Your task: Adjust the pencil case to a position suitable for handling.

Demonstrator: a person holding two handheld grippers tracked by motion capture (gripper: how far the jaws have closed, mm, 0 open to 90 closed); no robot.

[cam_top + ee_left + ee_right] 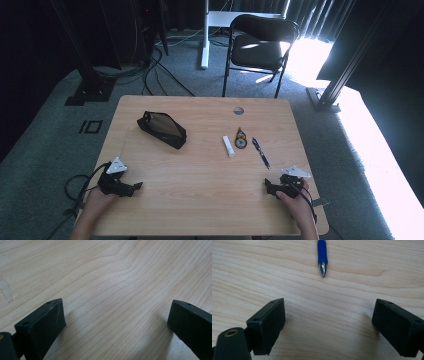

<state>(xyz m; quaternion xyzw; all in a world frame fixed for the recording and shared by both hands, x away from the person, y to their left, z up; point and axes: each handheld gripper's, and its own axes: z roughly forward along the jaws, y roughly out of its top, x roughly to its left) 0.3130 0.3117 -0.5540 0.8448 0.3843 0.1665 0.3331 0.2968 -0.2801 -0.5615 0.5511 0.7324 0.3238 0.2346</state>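
Lying near right gripper (pixel 329 322): blue pen (pixel 322 255), silver tip; both grippers' fingers wide, empty.

Pen (pixel 261 152) lies on table (pixel 200 175), right of pouch (pixel 162 129).

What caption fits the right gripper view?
Open right gripper low over the wooden table, its jaws apart with nothing between them, facing the tip of a blue pen.

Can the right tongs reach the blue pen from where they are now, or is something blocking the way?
Probably yes. The right tongs stand open, pointing at the blue pen, whose tip faces them. Only bare table lies between. The white stick and round object sit to the pen's left, out of the way.
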